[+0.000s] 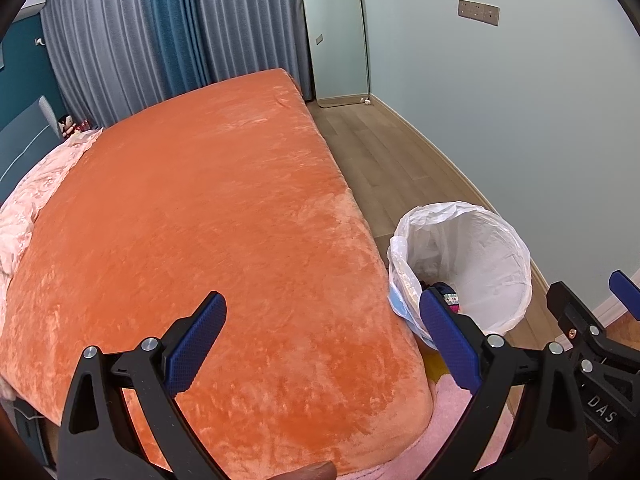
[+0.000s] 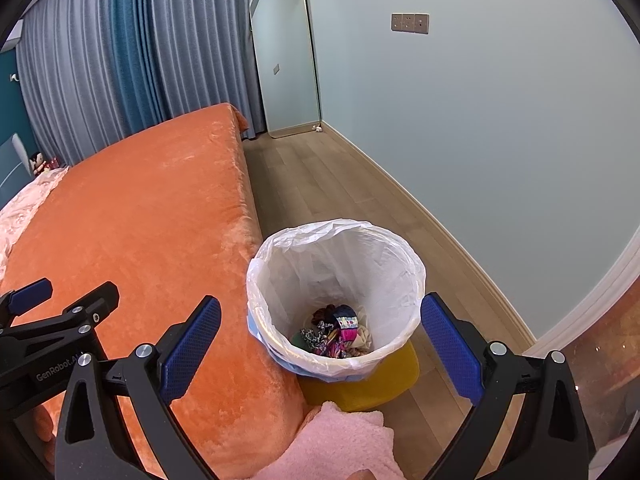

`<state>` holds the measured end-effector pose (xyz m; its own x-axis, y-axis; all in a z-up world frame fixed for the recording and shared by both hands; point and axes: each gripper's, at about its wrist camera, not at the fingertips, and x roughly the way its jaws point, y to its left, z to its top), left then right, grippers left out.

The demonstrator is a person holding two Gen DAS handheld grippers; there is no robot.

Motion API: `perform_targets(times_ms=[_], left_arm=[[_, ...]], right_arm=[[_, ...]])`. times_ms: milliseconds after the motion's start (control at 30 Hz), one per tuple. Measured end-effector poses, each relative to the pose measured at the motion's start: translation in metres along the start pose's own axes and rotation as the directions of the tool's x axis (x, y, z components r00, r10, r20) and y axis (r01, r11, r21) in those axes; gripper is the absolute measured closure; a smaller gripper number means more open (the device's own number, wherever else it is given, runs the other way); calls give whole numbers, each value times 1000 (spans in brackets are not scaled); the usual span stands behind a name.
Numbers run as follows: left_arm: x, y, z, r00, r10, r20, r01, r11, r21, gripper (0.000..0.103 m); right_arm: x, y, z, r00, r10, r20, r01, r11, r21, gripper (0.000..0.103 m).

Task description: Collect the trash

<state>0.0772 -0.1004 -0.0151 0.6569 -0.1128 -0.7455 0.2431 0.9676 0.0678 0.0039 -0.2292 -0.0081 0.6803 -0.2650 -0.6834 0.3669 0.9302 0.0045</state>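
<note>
Meanwhile held the left gripper (image 1: 322, 340) spread wide and empty over the orange bed cover (image 1: 208, 220), with the lined trash bin (image 1: 496, 248) at about three o'clock beside the mattress. Kept the right gripper (image 2: 320, 342) equally wide, holding nothing, above that bin (image 2: 272, 320). Saw colourful crumpled trash (image 2: 336, 336) lying at its bottom, at six o'clock inside the white liner.

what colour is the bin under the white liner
Yellow bin, with a pale blue band under the liner; clearest in right wrist view.
</note>
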Motion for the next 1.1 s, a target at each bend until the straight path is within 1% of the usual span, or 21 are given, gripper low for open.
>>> perform_targets(times_ms=[367, 700, 1100], left_arm=[[-2, -2, -1, 1000, 2, 7, -3, 1000, 21, 10], [-4, -1, -1, 1000, -2, 9, 2, 1000, -2, 10], [-3, -5, -2, 1000, 11, 18, -11, 1000, 19, 10]], right_arm=[[1, -1, -1, 1000, -5, -2, 5, 1000, -2, 7], [2, -4, -2, 1000, -12, -5, 12, 1000, -2, 7], [2, -5, -2, 1000, -18, -4, 17, 1000, -2, 7]])
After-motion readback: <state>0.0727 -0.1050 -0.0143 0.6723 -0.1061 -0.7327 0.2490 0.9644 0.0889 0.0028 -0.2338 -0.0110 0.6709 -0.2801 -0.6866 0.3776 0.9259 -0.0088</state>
